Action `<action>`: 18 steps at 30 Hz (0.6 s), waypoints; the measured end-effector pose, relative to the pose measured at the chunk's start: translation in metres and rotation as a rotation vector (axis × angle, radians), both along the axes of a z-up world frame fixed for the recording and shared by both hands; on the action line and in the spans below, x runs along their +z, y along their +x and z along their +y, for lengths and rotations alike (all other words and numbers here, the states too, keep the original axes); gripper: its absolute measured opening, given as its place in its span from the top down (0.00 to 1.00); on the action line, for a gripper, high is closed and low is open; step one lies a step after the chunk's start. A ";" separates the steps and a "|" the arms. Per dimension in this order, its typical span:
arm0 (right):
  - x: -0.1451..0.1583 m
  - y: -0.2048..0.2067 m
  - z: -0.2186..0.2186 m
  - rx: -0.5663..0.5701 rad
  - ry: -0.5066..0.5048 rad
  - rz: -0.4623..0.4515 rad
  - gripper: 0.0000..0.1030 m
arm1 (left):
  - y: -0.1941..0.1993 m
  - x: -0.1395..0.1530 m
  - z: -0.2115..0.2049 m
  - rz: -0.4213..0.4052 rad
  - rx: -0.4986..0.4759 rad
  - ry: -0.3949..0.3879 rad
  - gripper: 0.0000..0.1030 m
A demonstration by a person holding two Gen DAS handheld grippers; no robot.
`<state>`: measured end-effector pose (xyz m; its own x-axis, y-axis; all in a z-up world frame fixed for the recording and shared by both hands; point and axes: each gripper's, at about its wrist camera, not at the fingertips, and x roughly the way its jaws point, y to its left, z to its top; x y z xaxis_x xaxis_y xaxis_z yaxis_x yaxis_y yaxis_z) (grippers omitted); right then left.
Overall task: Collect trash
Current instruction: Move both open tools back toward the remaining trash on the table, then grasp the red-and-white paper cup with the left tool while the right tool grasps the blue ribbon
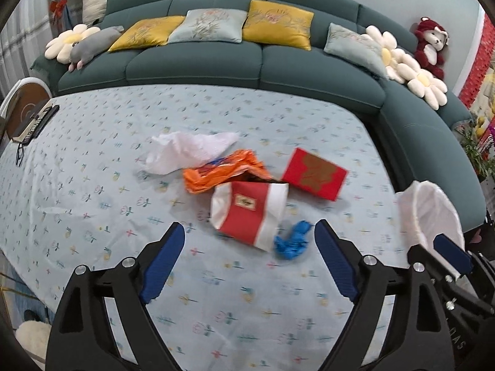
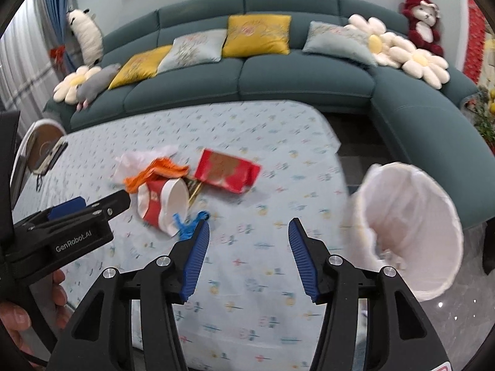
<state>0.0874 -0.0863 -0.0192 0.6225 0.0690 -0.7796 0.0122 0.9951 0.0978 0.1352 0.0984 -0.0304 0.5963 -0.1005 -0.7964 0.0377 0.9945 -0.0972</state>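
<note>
Trash lies in a heap mid-table: a red-and-white paper cup (image 1: 247, 213) (image 2: 161, 204) on its side, a crumpled blue scrap (image 1: 292, 241) (image 2: 185, 227), an orange wrapper (image 1: 222, 173) (image 2: 157, 170), white crumpled paper (image 1: 185, 151) (image 2: 133, 160) and a flat red packet (image 1: 314, 173) (image 2: 225, 170). My left gripper (image 1: 250, 225) is open just short of the cup, with nothing between its pads. My right gripper (image 2: 250, 222) is open over bare cloth, right of the blue scrap. A white-lined bin (image 1: 430, 213) (image 2: 408, 225) tilts at the table's right edge.
The table (image 1: 92, 185) wears a light blue flowered cloth. A remote and book (image 1: 37, 123) and glasses lie at its far left corner. A teal corner sofa (image 1: 216, 61) with cushions and plush toys wraps the far and right sides. A hand (image 2: 18, 318) holds the left gripper.
</note>
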 end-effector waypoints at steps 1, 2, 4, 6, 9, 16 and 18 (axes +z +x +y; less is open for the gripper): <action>-0.007 0.005 0.005 0.007 0.005 0.017 0.49 | 0.002 -0.003 0.002 0.005 -0.001 0.001 0.17; -0.012 0.009 0.008 0.012 0.008 0.028 0.49 | 0.007 -0.008 0.005 0.014 -0.003 0.003 0.16; -0.025 0.018 0.016 0.023 0.009 0.053 0.49 | 0.014 -0.015 0.008 0.026 -0.009 0.001 0.16; -0.035 0.025 0.020 0.030 0.011 0.071 0.49 | 0.023 -0.023 0.007 0.043 -0.023 -0.009 0.16; -0.049 0.035 0.023 0.035 0.019 0.100 0.49 | 0.035 -0.034 0.000 0.065 -0.059 -0.013 0.15; -0.073 0.054 0.023 0.029 0.037 0.149 0.49 | 0.064 -0.059 -0.012 0.131 -0.071 -0.013 0.14; -0.077 0.058 0.024 0.029 0.045 0.158 0.49 | 0.070 -0.065 -0.012 0.145 -0.059 -0.016 0.14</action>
<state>0.1458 -0.0628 -0.0965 0.4900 0.1223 -0.8631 0.0027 0.9899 0.1418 0.2049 0.0861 -0.0958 0.4681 -0.1452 -0.8717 0.0802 0.9893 -0.1217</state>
